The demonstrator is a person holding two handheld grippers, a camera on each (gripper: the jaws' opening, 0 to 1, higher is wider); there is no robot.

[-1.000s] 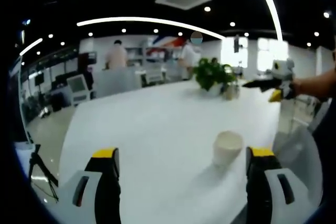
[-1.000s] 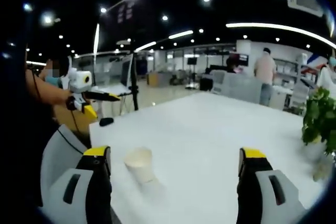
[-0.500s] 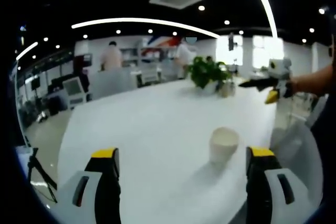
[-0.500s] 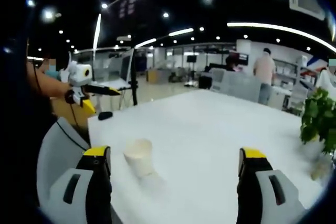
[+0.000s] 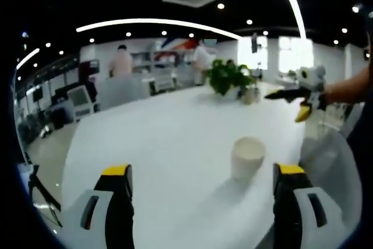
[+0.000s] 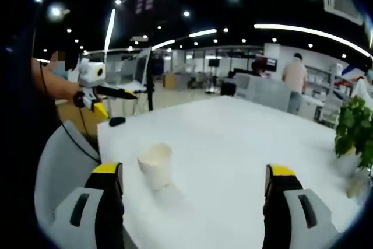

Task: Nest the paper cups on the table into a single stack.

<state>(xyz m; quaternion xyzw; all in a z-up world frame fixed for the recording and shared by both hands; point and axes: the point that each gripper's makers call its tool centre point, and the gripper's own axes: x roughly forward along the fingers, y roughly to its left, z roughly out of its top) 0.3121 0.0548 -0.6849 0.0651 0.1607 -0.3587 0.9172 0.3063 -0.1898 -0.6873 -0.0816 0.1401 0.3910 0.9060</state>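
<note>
A: Logging left gripper [image 5: 201, 193]: jaws standing spread, gripping nothing. Paper cup [image 5: 246, 157] sitting upright on white bench [image 5: 163, 138], at about 1 o'clock, just inside the right jaw.

B: Confirming for right gripper [image 6: 195, 193]: jaws spread, gripping nothing. Same cup [image 6: 155, 165] standing at 11 o'clock near the left jaw. Noting potted plant [image 6: 354, 129] at 3 o'clock on the bench.

White table [image 5: 169, 132] w/ potted plant [image 5: 228, 77] at far end, small bottle [image 5: 250, 95] just beside it. Black oblong item [image 6: 117, 121] near table's left corner. Grey chair [image 6: 61, 161] at near edge. Two people [image 5: 120, 62] standing far back by desks.
</note>
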